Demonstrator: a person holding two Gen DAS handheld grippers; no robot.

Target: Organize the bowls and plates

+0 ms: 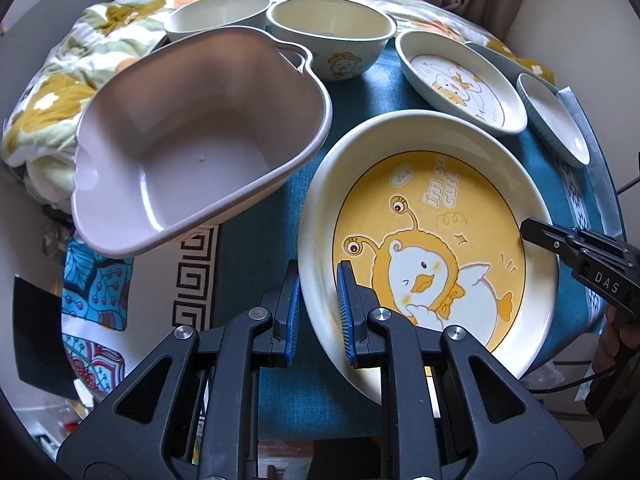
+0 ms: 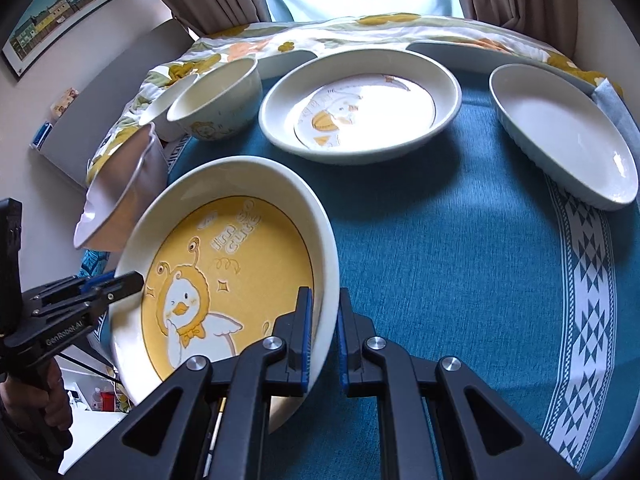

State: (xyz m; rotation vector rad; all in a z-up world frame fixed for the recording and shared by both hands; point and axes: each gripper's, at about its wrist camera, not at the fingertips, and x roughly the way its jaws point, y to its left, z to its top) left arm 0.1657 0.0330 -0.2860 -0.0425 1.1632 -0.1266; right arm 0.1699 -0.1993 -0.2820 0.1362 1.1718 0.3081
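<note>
Your left gripper (image 1: 318, 312) is clamped on one side of the rim of the yellow duck plate (image 1: 436, 248), one pad inside the wall and one outside. Your right gripper (image 2: 325, 336) is clamped on the opposite side of the same rim in the same manner. Both jaws stand narrow, with only the plate wall between the pads. The plate is therefore held from two sides.

All positions below are taken from the yellow duck plate. It lies low over the blue tablecloth (image 2: 460, 248); whether its base touches the cloth cannot be told. Just beside it, on your left-gripper side, stands the pink basin (image 1: 192, 136), which is empty. Beyond the plate, toward the window, lie the pale duck plate (image 2: 360, 108) and, further to that plate's right, the oval white dish (image 2: 560, 136). Beyond the basin stand the duck bowl (image 1: 332, 32) and the plain bowl (image 1: 218, 14), touching or nearly so. A floral quilt (image 1: 60, 92) lies behind all of it.

Progress assessment: early. Nothing is stacked, nothing sits in the basin, and every piece lies apart. In my judgement the step in hand is placing the largest plate, possibly as a stacking base. Still outstanding: two plates to gather and two bowls to nest.
</note>
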